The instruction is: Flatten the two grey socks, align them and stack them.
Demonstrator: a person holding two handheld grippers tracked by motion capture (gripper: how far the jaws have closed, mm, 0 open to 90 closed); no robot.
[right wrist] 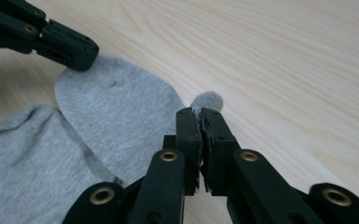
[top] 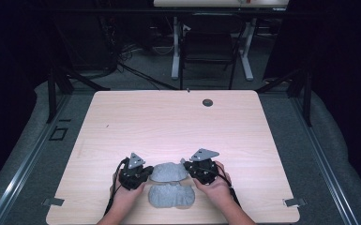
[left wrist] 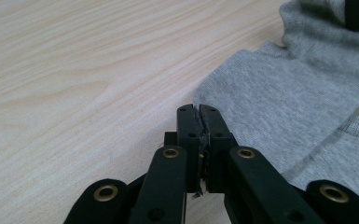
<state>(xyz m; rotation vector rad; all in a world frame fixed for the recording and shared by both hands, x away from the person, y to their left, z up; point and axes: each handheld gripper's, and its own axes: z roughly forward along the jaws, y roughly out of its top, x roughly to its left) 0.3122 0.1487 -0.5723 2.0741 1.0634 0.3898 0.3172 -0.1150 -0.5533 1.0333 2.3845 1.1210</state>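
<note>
Grey sock [top: 169, 185] lies at the near edge of the worktop [top: 169, 122], half folded between both tools. I read this as mid-fold. Left hand-held gripper [top: 143, 176] is clamped on the sock's left edge, right hand-held gripper [top: 191, 169] pinches a tab of fabric. Next I'd carry both corners over together, evenly. Hands low, angled inward.

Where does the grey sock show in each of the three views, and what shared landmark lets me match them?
High view: the grey sock lies at the near table edge, bottom centre, between the two grippers.
Left gripper view: it covers the right half, ahead of the closed jaws of the left gripper.
Right gripper view: it spreads across the left and centre, a tip pinched by the right gripper.
Shared landmark: the light wood table.
</note>
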